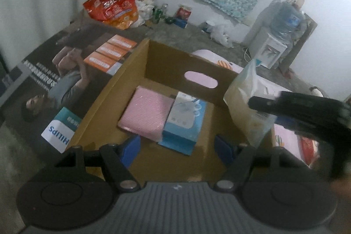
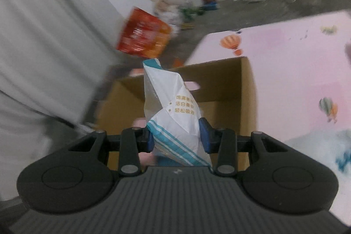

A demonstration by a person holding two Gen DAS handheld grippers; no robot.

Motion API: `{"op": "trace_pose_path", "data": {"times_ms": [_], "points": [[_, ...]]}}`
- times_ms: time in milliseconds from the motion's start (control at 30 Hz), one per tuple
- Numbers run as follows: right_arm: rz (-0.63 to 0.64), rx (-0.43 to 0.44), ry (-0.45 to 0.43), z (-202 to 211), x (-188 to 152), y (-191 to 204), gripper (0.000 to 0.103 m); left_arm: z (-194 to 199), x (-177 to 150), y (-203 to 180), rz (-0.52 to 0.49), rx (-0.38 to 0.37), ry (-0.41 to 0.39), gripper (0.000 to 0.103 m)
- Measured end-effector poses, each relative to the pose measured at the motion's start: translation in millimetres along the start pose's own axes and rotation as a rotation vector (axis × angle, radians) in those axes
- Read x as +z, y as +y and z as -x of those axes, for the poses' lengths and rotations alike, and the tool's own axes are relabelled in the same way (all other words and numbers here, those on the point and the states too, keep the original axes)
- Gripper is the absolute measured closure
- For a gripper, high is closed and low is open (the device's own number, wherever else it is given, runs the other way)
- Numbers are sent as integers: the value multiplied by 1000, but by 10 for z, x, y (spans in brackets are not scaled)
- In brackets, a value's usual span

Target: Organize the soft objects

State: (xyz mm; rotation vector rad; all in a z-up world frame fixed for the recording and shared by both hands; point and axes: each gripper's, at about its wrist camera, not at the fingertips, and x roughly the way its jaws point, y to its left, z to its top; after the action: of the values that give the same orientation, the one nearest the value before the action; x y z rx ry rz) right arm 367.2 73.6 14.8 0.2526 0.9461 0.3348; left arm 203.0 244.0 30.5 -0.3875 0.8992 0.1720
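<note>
An open cardboard box stands on the floor, with a pink soft pack and a blue and white tissue pack lying inside. My left gripper is open and empty above the box's near edge. My right gripper is shut on a white plastic bag with teal stripes, held above the box. In the left wrist view the bag hangs over the box's right wall, with the right gripper's black body at its right.
A large printed Philips carton lies left of the box. A red snack bag stands behind it. A pink balloon-print mat lies right of the box. A water dispenser and small clutter line the far wall.
</note>
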Motion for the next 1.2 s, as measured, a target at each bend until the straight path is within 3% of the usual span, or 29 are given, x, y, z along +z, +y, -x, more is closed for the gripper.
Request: {"op": "trace_pose_path", "data": {"times_ms": [100,200,333,467,600,700,933,1100,1200], "points": [[139,-143,-5,-218,-44,175,53,-16,-21,56,7,3,5,28],[208,-180,-21,-229,-123,244,36,-34,-24,74,4,2,13,28],[213,-143,-63,34,-165,142,35,-11,-102,39,-8,9,9,28],[137,-47,-128,532,-133,-162,35,59,-144,-80,-27,-2,0,28],[51,60,-214,1310,-214,-641,35,228,-248,-346,-102,-50,-14,27],[-11,94,-275,1931,-400,-1106,29,407,-379,-671,-202,-124,-26,22],[-169,-13,-369,3068,-961,-2485,21,686,-756,-1690,-526,-296,-44,13],[-328,-18,-363,3224,-1398,-3261,21,509,-1058,-2501,-711,-354,14,12],[-404,-6,-350,3041,-1570,-3535,23,234,-1179,-2915,-732,-369,94,14]]}}
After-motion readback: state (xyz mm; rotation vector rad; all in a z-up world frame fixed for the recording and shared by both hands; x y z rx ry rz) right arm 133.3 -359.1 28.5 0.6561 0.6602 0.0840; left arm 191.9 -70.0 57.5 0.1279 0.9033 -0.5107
